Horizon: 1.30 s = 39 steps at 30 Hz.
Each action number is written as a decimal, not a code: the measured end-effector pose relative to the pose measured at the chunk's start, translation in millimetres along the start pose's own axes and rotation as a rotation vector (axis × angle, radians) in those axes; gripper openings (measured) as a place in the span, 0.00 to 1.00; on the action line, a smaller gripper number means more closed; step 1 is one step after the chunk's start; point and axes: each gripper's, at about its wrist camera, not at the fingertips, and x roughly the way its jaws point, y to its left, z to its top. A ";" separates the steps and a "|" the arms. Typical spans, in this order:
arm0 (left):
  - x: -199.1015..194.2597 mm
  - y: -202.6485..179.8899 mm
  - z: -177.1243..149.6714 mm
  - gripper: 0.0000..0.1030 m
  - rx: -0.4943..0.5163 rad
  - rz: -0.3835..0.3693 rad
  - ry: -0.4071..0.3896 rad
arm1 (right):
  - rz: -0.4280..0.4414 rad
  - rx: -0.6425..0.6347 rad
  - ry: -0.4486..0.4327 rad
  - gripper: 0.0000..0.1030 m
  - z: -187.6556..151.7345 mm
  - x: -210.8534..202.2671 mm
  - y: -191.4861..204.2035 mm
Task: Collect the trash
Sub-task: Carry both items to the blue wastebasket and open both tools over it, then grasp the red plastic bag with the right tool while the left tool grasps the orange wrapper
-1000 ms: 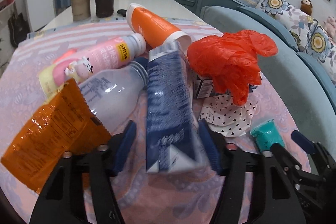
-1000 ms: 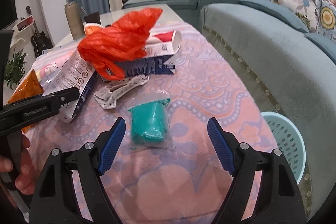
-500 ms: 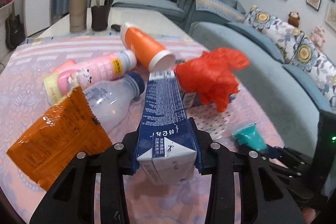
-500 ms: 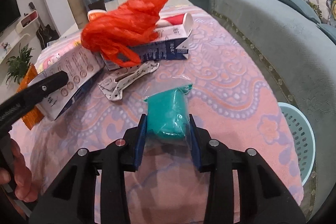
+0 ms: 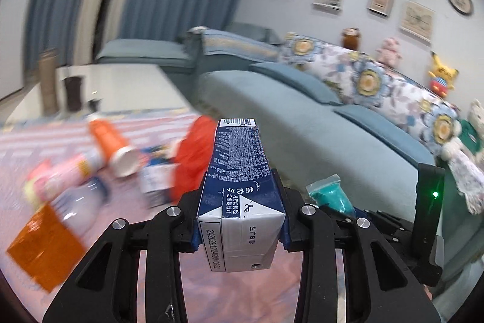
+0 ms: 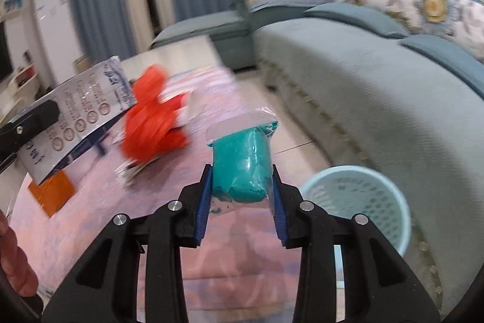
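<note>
L gripper (image 5: 240, 220) clamps the carton (image 5: 239, 180) and R gripper (image 6: 240, 196) pinches the teal bag (image 6: 242, 168), both held up over the table w/ the bin (image 6: 357, 202) down-right of the bag, so a loose film pinch or early let-go likely drops trash short of the bin.

Both wrist views face forward, sharing the red bag (image 5: 193, 159).

My left gripper (image 5: 240, 214) clamped on the blue milk carton (image 5: 239, 177), lifted off the worktop, my right gripper (image 6: 240, 192) closed on the teal bagged lump (image 6: 242, 168), raised too, both pointing forward, right gripper just right of left, my left hand (image 6: 15, 259) at the picture's edge
</note>
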 end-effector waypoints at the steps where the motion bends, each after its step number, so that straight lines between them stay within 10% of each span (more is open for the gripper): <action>1: 6.3 -10.6 1.7 0.34 0.013 -0.024 0.006 | -0.018 0.018 -0.008 0.31 1.6 -4.7 -12.2; 11: 131.9 -89.5 -31.6 0.34 0.064 -0.257 0.252 | -0.212 0.251 0.148 0.31 -39.7 29.3 -145.2; 22: 198.2 -95.8 -86.0 0.35 0.063 -0.275 0.445 | -0.223 0.392 0.364 0.33 -103.8 84.4 -187.2; 39: 155.2 -75.8 -57.6 0.51 0.050 -0.276 0.350 | -0.174 0.304 0.192 0.47 -65.5 47.4 -148.1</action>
